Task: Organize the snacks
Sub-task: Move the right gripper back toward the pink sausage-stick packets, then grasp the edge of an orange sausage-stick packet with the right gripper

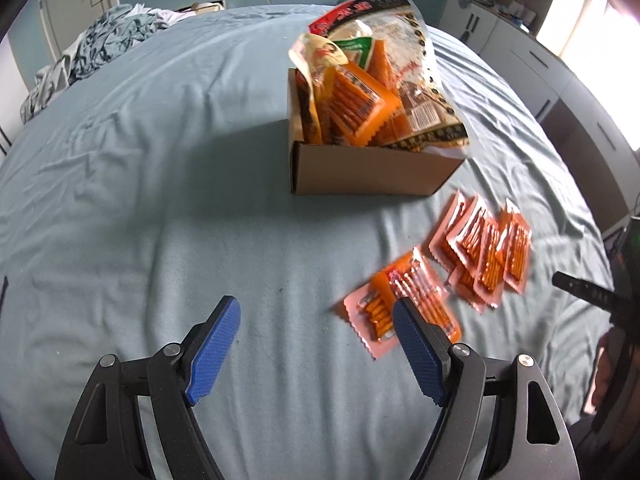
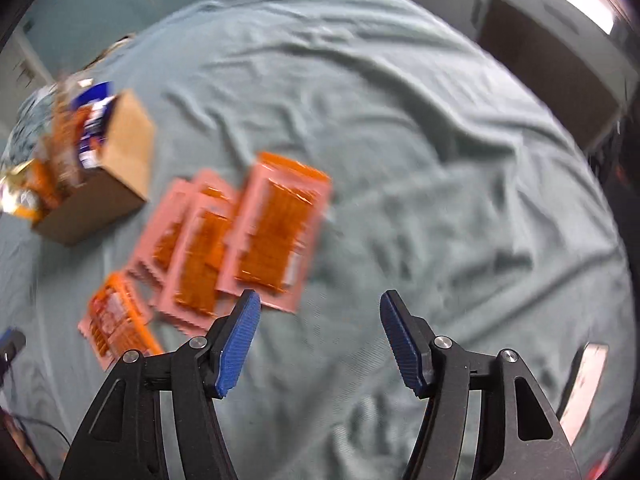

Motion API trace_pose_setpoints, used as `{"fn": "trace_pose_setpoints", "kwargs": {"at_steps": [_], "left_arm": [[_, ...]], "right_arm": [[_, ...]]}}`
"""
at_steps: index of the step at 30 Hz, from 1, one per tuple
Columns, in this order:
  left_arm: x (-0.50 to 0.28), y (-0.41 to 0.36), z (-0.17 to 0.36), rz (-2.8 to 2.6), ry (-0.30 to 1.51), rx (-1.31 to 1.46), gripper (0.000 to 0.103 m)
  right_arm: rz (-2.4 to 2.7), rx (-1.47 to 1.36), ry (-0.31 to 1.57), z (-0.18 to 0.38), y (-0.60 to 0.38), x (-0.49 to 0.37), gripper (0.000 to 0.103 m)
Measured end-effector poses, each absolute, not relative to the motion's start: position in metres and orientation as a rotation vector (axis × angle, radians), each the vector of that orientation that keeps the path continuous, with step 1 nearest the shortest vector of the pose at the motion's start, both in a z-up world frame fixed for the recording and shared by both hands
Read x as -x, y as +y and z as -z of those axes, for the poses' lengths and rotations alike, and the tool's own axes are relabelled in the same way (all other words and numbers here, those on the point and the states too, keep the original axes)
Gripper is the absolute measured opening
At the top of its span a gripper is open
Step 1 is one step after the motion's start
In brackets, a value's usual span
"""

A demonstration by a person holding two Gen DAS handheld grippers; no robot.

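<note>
Both the left gripper (image 1: 316,320) and the right gripper (image 2: 320,316) hung wide-fingered and empty near the cardboard box (image 1: 372,168); orange snack packets (image 1: 484,248) lay beside it.

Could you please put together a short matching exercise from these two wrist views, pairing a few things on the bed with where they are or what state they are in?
Things:
1. cardboard box
2. loose orange snack packets
3. left gripper
4. crumpled bedding

Places or states:
A. lying flat on the bedsheet, beside the box
B. open, with nothing between its blue pads
C. piled at the far edge of the bed
D. standing on the bed, stuffed with snack bags

Pairs: 1-D, 2-A, 3-B, 4-C
</note>
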State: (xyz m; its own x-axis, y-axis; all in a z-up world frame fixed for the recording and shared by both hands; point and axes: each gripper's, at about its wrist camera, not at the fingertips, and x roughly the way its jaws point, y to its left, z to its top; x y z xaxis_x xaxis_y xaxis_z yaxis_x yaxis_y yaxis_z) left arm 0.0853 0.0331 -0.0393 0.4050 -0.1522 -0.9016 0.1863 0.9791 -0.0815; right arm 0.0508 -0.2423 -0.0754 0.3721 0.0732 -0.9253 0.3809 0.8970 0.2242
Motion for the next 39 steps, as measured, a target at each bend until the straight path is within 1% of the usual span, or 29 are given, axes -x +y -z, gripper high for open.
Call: {"fn": "trace_pose_setpoints", "kwargs": {"at_steps": [3, 8, 10, 11, 13, 15, 17, 18, 19, 21, 23, 27, 28, 29, 32, 34, 39], "left_arm": [[-0.084, 0.027, 0.042, 0.210, 1.135, -0.061, 0.079], [-0.083, 0.024, 0.048, 0.201, 1.146, -0.091, 0.079], [-0.085, 0.023, 0.051, 0.202, 1.155, -0.092, 0.079], [-0.086, 0.023, 0.053, 0.202, 1.159, -0.095, 0.079], [-0.087, 0.020, 0.057, 0.201, 1.168, -0.104, 0.079], [-0.088, 0.018, 0.060, 0.203, 1.176, -0.109, 0.079], [-0.088, 0.016, 0.062, 0.206, 1.182, -0.117, 0.079], [-0.088, 0.014, 0.063, 0.209, 1.184, -0.123, 0.079], [-0.087, 0.012, 0.064, 0.211, 1.185, -0.130, 0.079], [-0.086, 0.009, 0.064, 0.215, 1.184, -0.141, 0.079], [-0.085, 0.007, 0.063, 0.216, 1.179, -0.148, 0.079], [-0.084, 0.008, 0.062, 0.208, 1.172, -0.155, 0.079], [-0.083, 0.010, 0.062, 0.204, 1.172, -0.154, 0.079], [-0.083, 0.011, 0.062, 0.202, 1.172, -0.152, 0.079], [-0.082, 0.013, 0.062, 0.194, 1.169, -0.152, 0.079], [-0.081, 0.014, 0.062, 0.193, 1.167, -0.157, 0.079], [-0.078, 0.013, 0.063, 0.193, 1.166, -0.167, 0.079]], "right_arm": [[0.173, -0.548, 1.195, 0.089, -0.246, -0.069, 0.062], [0.154, -0.524, 1.180, 0.101, -0.224, -0.107, 0.062], [0.184, -0.487, 1.203, 0.111, -0.217, -0.120, 0.062], [0.194, -0.480, 1.189, 0.112, -0.215, -0.124, 0.068], [0.194, -0.494, 1.139, 0.110, -0.213, -0.130, 0.077], [0.188, -0.470, 1.125, 0.112, -0.205, -0.138, 0.079], [0.181, -0.460, 1.121, 0.116, -0.207, -0.140, 0.079], [0.168, -0.470, 1.122, 0.116, -0.207, -0.141, 0.076], [0.143, -0.485, 1.121, 0.117, -0.206, -0.140, 0.065], [0.109, -0.519, 1.129, 0.115, -0.210, -0.141, 0.053], [0.068, -0.583, 1.132, 0.116, -0.217, -0.139, 0.036], [0.017, -0.696, 1.155, 0.118, -0.224, -0.129, 0.030], [0.010, -0.695, 1.152, 0.116, -0.223, -0.126, 0.026], [0.008, -0.691, 1.149, 0.114, -0.226, -0.126, 0.012], [-0.021, -0.683, 1.129, 0.099, -0.223, -0.113, 0.010], [-0.028, -0.634, 1.120, 0.089, -0.218, -0.108, 0.007], [-0.057, -0.631, 1.081, 0.070, -0.222, -0.082, 0.001]]}}
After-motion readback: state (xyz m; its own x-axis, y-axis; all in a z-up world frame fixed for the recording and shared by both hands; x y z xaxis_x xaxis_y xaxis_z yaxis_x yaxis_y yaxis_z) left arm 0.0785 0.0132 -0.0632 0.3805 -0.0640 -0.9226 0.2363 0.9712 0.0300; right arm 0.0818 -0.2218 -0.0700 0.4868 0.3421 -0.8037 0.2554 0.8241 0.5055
